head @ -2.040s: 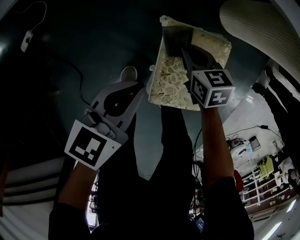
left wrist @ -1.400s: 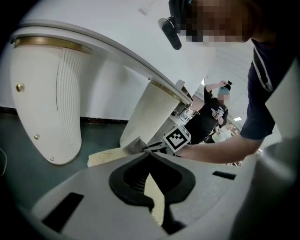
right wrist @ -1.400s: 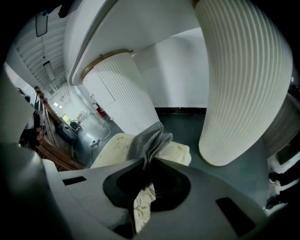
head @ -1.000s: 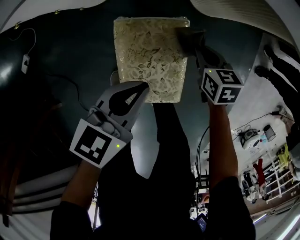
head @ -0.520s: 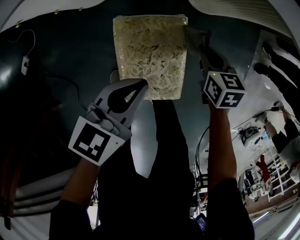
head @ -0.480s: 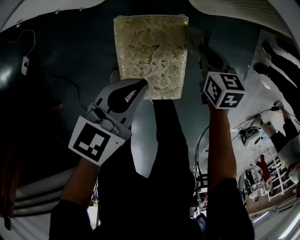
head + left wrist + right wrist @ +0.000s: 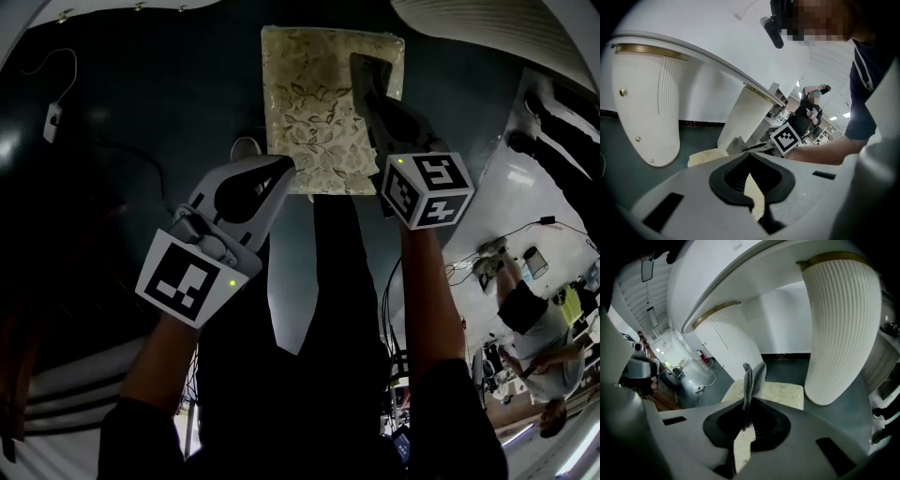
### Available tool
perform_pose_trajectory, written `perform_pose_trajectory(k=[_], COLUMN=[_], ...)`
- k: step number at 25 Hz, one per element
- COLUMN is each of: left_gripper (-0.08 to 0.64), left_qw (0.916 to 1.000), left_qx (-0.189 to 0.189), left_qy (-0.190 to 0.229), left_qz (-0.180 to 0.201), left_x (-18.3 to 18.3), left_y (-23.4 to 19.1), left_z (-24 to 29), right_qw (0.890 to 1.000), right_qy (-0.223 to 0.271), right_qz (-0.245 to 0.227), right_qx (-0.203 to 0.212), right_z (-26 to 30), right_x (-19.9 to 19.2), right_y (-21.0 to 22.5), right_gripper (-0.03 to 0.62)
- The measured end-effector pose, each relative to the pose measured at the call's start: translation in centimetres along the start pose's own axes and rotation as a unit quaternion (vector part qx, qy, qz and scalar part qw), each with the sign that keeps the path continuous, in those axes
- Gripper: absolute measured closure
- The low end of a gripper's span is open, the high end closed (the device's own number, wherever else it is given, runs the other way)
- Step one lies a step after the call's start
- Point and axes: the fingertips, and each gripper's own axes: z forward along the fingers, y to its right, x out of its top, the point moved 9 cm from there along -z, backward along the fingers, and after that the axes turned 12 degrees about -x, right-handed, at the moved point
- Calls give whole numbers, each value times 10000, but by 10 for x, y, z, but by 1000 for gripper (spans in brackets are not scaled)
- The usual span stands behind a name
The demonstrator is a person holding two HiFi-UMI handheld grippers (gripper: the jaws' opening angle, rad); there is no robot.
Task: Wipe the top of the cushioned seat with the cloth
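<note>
Just beside the seat's near-left corner we log the left gripper [image 7: 279, 171]. Its jaws are together. In the left gripper view nothing sits between the tips of the left gripper [image 7: 750, 153]. We cannot tell whether the tips touch the corner.

The seat [image 7: 309, 112] is cream with a leaf pattern, and sits top up on the dark green floor [image 7: 169, 94]. The left gripper view shows only a strip of the seat [image 7: 705, 157], to the left of the jaws.

Over the seat's right half is the grey cloth [image 7: 367, 73], reaching towards the far edge. We cannot tell whether it presses on the top. The right gripper [image 7: 375, 101] is clamped on it. In the right gripper view the jaws pinch the cloth [image 7: 751, 378], which stands in a fold above the tips with the seat [image 7: 780, 391] behind it. The marker cube [image 7: 427, 189] sits on our side of the seat's near edge.

Right of the seat a white ribbed column [image 7: 841, 329] stands on the floor, close to the seat's far-right corner.
</note>
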Motion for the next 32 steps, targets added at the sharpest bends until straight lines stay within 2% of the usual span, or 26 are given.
perform_pose_trajectory(k=[12, 16, 23, 29, 32], left_gripper=[553, 552, 552, 552, 552], left_qw=[9994, 9990, 9986, 9993, 9996], left_qx=[252, 319, 397, 249, 146], left_qy=[190, 236, 224, 99, 22], left_qz=[-160, -217, -278, -269, -225], left_x=[-19, -27, -39, -41, -42], left_y=[-20, -27, -29, -10, -9], left_z=[-64, -74, -85, -42, -34], right_qw=[9936, 9910, 9901, 9923, 9939], right_qy=[-401, -507, -745, -816, -783], right_qz=[-501, -586, -582, -455, -339], right_qx=[925, 1090, 1033, 809, 704], right_z=[25, 33, 41, 28, 26], right_x=[-16, -24, -44, -65, -68], right_y=[-120, -139, -142, -88, -79], right_gripper=[560, 560, 560, 560, 560])
